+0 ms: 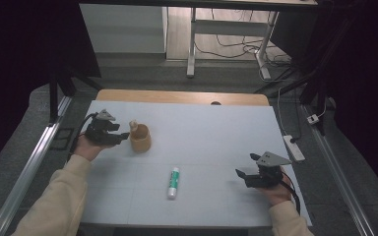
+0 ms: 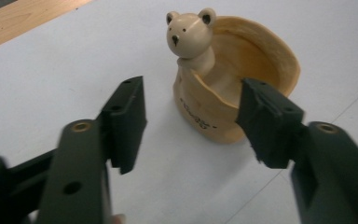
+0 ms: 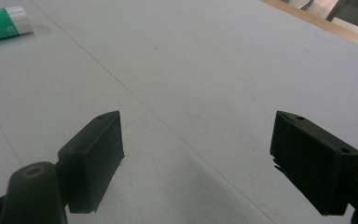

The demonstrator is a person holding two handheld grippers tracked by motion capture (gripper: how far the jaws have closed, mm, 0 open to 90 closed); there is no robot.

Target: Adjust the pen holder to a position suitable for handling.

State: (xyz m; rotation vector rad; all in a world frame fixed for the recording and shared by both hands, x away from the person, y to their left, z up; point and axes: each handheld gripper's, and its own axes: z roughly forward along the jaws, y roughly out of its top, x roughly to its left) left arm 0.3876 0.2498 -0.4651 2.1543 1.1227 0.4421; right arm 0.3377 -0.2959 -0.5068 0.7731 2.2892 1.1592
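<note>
- High view: left gripper [image 1: 119, 136] sat just beside the bear cup [image 1: 140, 138] on the grey mat [image 1: 216, 128], jaws spread, gripping nothing. Right gripper [image 1: 243, 175] hovered low near the mat's right edge, well apart from the tube [image 1: 173, 182], which lay flat between the two hands. Nothing lifted yet.
- Left gripper view: jaws stood wide open, bear cup [image 2: 233, 88] upright just beyond them and between their tips; right-hand jaw was close to the cup wall, contact not clear. Cup interior looked empty apart from the bear figure [image 2: 189, 37] at the rim. I judged this as pre-grasp: approach done, closing and lift still left.
- Right gripper view: jaws wide apart over bare mat [image 3: 205, 70], holding nothing. Tube [image 3: 2, 24] was at the far top-left, untouched. Looked like that pick had not started.
</note>
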